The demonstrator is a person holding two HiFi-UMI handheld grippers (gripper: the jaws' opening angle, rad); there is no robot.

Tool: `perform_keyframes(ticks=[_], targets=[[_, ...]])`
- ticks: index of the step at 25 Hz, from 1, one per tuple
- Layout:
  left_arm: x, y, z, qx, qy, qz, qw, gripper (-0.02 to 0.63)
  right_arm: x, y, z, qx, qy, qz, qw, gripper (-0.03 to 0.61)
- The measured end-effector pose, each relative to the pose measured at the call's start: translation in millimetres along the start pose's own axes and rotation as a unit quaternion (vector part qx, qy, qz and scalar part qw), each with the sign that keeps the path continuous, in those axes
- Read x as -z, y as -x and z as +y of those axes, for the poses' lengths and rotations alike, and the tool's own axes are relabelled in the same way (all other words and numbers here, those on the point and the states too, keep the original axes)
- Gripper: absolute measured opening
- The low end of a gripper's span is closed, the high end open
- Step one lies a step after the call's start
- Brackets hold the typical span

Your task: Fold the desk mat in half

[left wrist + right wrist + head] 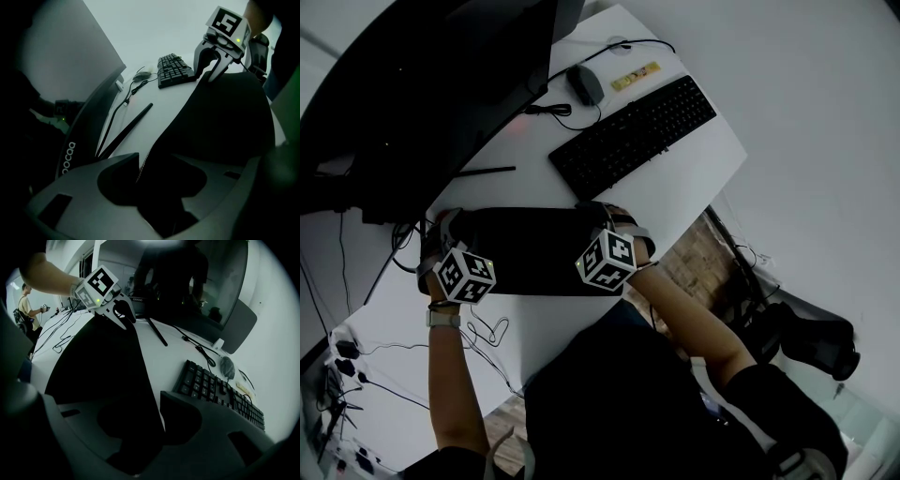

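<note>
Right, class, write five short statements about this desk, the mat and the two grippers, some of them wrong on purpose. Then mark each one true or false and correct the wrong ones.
1. The keyboard rests on the desk mat. False: it lies on the bare white desk, beyond the mat.
2. The mouse lies by the end of the keyboard nearer the monitor. True.
3. The left gripper has the mat's edge between its jaws. True.
4. The right gripper holds the mouse. False: the mat is between its jaws, which stand apart.
5. The two grippers are at opposite ends of the mat. True.
</note>
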State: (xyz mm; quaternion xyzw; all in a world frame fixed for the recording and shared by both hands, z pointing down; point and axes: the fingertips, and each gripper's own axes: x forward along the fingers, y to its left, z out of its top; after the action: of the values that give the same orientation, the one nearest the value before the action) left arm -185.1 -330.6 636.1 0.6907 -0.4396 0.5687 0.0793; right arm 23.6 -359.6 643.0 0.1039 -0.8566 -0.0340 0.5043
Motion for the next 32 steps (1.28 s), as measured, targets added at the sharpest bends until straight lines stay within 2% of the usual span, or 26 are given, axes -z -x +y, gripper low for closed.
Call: perform_keyframes(ticks=[4, 7, 15, 27, 32], targets=[[0, 1, 3, -0.01, -0.001, 0.0, 1.0, 0.189, 0, 0, 0, 0.006, 0.004, 0.003, 1.0, 0.129], [0, 2, 5, -0.011, 0.006, -0.002, 0.9999, 0.241, -1, -1, 0, 0.008, 0.006, 0.004, 1.0, 0.138], [2, 6, 5, -0.017, -0.004, 0.001, 0.9998, 0.272, -2, 1, -3, 0.014, 0.0, 0.005, 1.0, 0.202], [10, 37, 0, -0.026, 0.008, -0.008, 0.9996, 0.27, -17, 31, -14, 0.053, -0.01, -0.013, 0.998, 0.204], [19, 63, -5, -0.028, 0.057, -0.032, 0.9974, 0.195, -31, 45, -1, 0.058, -0.01, -0.023, 0.998, 0.181]])
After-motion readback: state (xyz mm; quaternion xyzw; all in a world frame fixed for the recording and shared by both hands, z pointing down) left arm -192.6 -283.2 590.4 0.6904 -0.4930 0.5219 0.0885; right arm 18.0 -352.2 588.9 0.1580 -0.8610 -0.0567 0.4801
